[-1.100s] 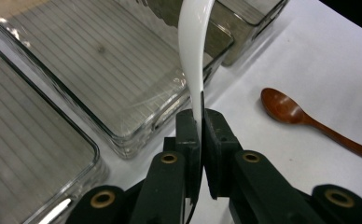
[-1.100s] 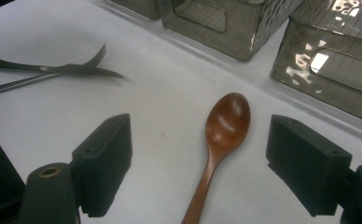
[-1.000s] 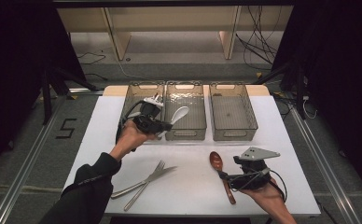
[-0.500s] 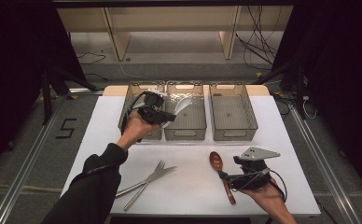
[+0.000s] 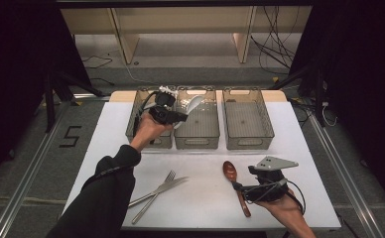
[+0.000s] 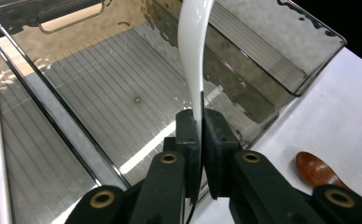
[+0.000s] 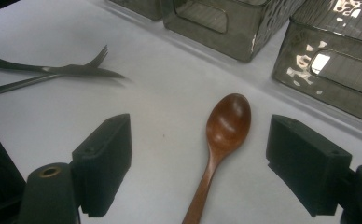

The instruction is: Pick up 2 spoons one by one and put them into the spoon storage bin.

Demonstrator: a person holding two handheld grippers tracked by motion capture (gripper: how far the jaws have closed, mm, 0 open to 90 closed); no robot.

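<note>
White spoon (image 6: 194,56) held over the middle bin (image 5: 197,130), handle pinched in the left hand-held gripper (image 5: 173,116).
Spoon was glossy, plain white, curved, its bowl end rising away from the jaws; both jaws were clamped flat on the handle, apparently so it could be carried clear of the bin walls and let go inside. The bin under it was smoky clear plastic with a ribbed floor, nothing in it. Right hand-held gripper (image 7: 198,175) sat low on the table (image 5: 205,198) with jaws spread wide either side of the brown wooden spoon (image 7: 219,140), not touching it, likely lined up for that pickup. Fork (image 5: 153,194) and knife (image 5: 157,191) lay crossed, well apart to the left.
</note>
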